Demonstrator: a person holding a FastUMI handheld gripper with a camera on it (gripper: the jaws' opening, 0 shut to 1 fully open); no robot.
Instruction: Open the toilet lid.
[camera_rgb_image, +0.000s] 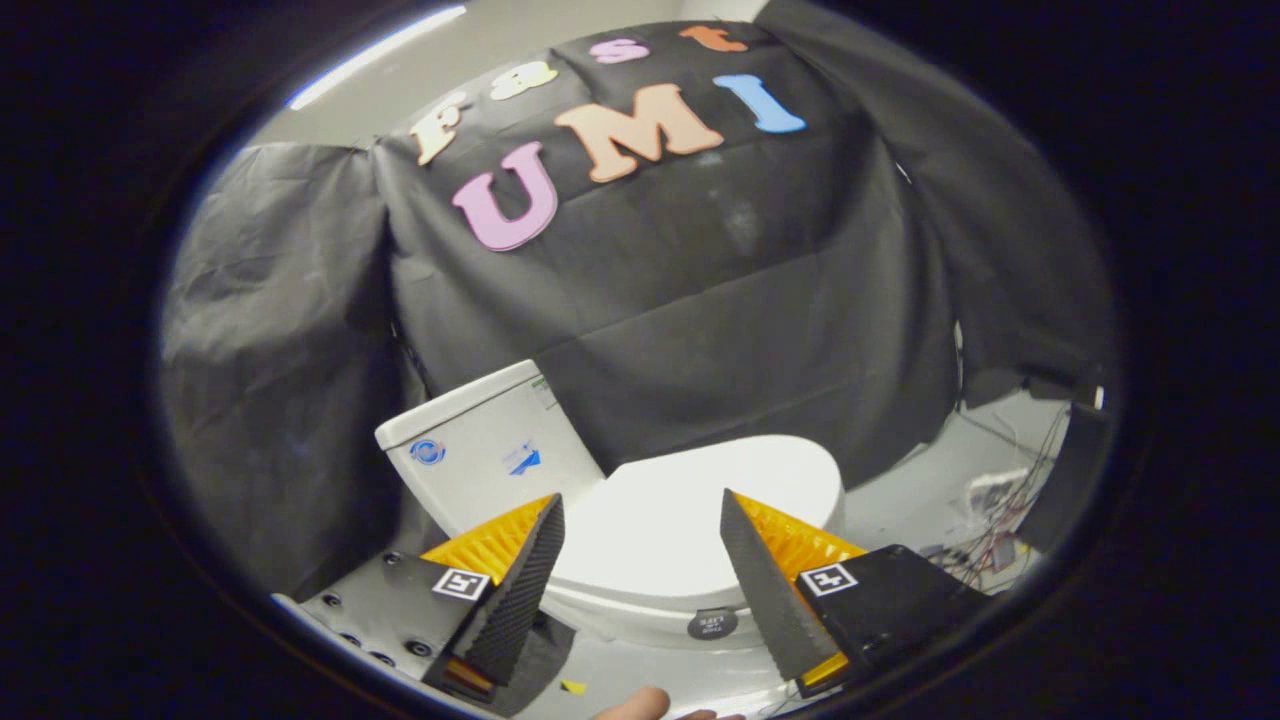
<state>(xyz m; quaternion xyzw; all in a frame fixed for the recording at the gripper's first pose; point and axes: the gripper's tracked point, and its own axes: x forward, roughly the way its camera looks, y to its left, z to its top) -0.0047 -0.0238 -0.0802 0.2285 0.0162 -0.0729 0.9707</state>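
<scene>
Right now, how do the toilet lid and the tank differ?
The toilet lid is a rounded oval lying flat and closed; the tank is a boxy block standing upright behind it. The lid's top is plain, while the tank's front carries small stickers. The lid sits between the open gripper fingers and just beyond them, untouched; the tank lies farther off, past one finger. Both are white and glossy.
</scene>
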